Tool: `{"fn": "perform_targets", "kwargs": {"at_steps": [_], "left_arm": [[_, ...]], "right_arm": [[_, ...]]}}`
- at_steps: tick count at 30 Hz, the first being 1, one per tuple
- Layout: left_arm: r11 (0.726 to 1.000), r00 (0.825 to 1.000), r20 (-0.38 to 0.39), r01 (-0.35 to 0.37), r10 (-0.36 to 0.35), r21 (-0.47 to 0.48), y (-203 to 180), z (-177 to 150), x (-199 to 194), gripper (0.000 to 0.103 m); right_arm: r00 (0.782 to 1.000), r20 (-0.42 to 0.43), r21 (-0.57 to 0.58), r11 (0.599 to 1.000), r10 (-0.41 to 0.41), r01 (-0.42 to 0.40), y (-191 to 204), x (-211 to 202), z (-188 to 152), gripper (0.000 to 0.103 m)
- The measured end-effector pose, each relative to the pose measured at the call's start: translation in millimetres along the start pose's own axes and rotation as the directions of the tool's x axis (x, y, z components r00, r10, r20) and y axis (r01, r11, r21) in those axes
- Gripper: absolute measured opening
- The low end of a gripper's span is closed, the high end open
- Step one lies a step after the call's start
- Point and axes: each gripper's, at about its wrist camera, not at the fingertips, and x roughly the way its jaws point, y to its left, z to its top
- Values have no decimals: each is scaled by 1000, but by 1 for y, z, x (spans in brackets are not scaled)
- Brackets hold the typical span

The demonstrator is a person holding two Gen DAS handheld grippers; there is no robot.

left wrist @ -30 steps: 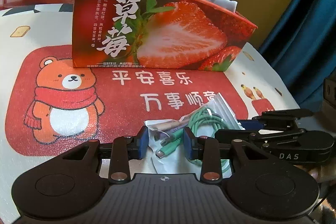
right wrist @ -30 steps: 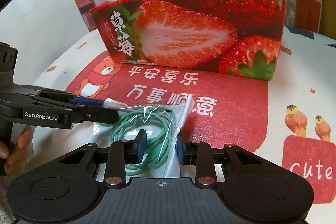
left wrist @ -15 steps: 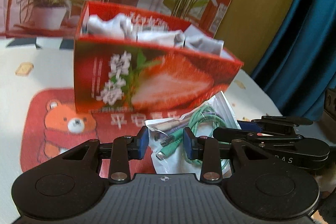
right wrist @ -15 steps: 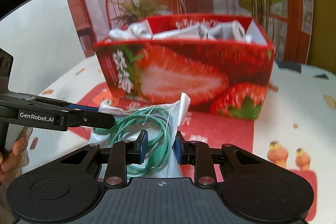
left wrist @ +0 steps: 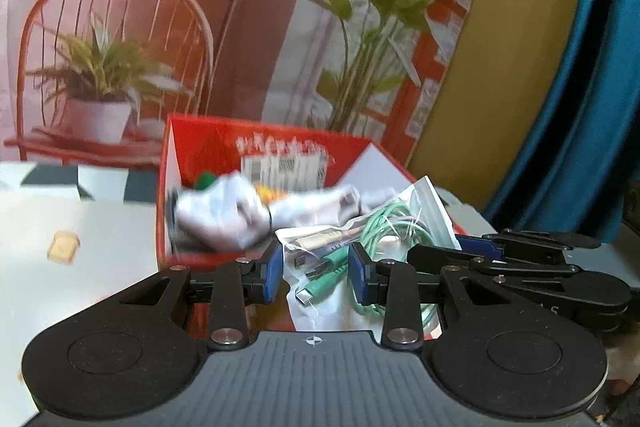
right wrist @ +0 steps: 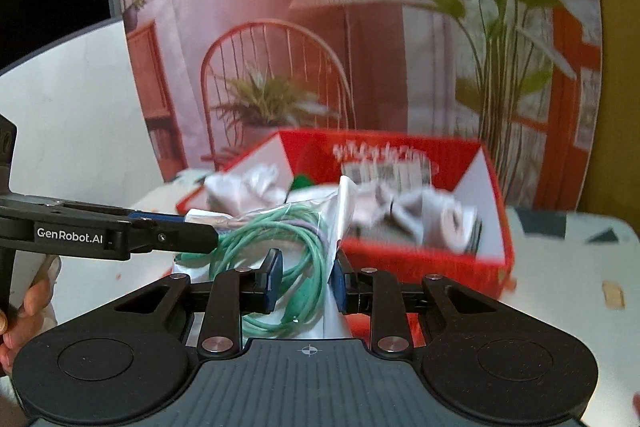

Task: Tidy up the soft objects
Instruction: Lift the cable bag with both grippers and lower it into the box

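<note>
White tabletop (left wrist: pixel 100 251) (printed backdrop (left wrist: pixel 260 27) behind)

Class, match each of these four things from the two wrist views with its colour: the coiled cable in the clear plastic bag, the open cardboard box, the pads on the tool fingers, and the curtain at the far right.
Things:
1. coiled cable in the clear plastic bag
2. open cardboard box
3. finger pads
4. curtain

Colours:
A. red
B. teal
C. mint green
D. blue

Pairs: 1-C, 2-A, 3-D, 4-B
</note>
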Motion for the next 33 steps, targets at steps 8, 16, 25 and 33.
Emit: {"fn": "perform_targets", "kwargs": {"at_steps": [8, 16, 25, 33], "left_arm": [[1000, 999, 35, -24, 25, -8, 11, 48, 31, 37], [999, 998, 27, -53, 53, 6, 23, 71, 69, 37], [992, 993, -70, -89, 96, 89, 24, 58, 113, 37], [986, 978, -175, -91, 115, 140, 25, 41, 133, 38]], "right_arm": [[1000, 19, -5, 1000, -19, 19, -15, 38, 52, 24], [999, 25, -20, 999, -43, 44, -30, 78, 76, 24], [996, -70, 12, 998, -63, 63, -50, 118, 56, 25], [976, -210, 43, 997, -60, 70, -56, 136, 33, 25]]}}
